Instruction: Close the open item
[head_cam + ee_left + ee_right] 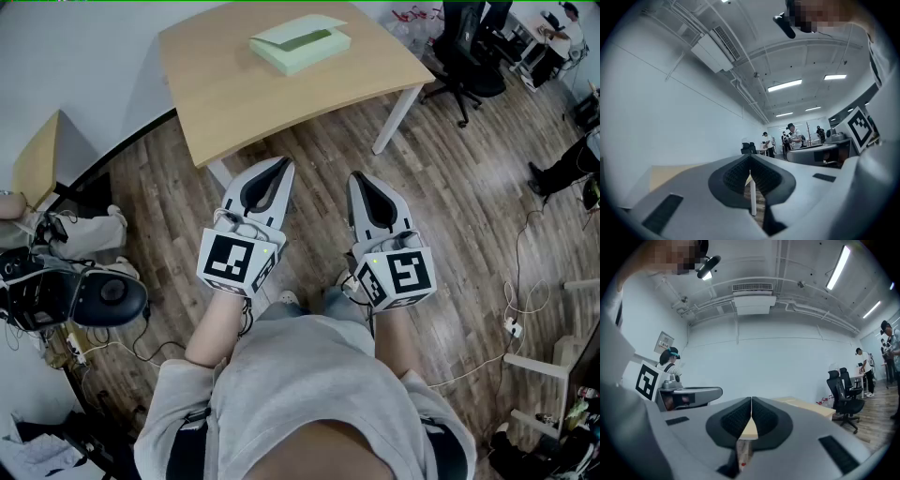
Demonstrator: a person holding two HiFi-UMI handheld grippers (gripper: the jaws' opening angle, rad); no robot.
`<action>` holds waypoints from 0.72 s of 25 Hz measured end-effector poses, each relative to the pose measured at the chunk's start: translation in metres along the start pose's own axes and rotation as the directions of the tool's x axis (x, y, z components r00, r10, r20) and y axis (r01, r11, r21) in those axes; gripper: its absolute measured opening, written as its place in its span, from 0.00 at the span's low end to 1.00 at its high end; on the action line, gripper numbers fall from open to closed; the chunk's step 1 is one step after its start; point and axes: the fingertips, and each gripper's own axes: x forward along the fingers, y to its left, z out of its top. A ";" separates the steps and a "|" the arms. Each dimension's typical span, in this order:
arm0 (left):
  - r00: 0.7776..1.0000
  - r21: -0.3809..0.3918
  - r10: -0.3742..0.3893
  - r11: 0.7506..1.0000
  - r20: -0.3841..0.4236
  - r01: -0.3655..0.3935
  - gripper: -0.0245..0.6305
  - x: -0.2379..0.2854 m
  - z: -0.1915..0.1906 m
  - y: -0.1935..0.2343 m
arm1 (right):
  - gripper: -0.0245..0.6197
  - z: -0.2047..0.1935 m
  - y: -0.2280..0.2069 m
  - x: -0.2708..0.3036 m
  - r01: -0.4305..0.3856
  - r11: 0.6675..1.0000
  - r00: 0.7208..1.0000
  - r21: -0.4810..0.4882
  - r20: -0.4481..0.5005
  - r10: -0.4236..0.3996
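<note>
**Head view:** The pale green box (300, 42), its lid ajar, sits near the far edge of the tabletop (244, 103). It is well ahead of the left gripper (281, 167) and right gripper (360, 178). Open floor (450, 216) fronts the near edge, and an office chair (469, 56) crowds the right corner.

**Left gripper view:** The jaws meet on nothing.

**Right gripper view:** The jaws are likewise closed and empty. Pressing the lid flat from above with the closed tips, near its free edge, looks the surest method.
</note>
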 end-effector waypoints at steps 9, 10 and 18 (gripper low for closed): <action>1.000 -0.006 -0.003 1.000 0.002 0.003 0.07 -0.022 -0.004 0.014 | 0.06 -0.003 0.017 -0.003 0.035 0.999 0.999 -0.007 0.006 -0.035; 1.000 -0.006 -0.005 1.000 0.003 0.005 0.07 -0.023 -0.005 0.014 | 0.06 -0.003 0.018 -0.003 0.038 0.999 0.999 -0.008 0.006 -0.038; 1.000 -0.009 -0.020 1.000 0.018 0.020 0.07 -0.025 -0.003 0.021 | 0.06 -0.006 0.028 0.002 0.047 0.999 0.999 -0.021 -0.003 -0.047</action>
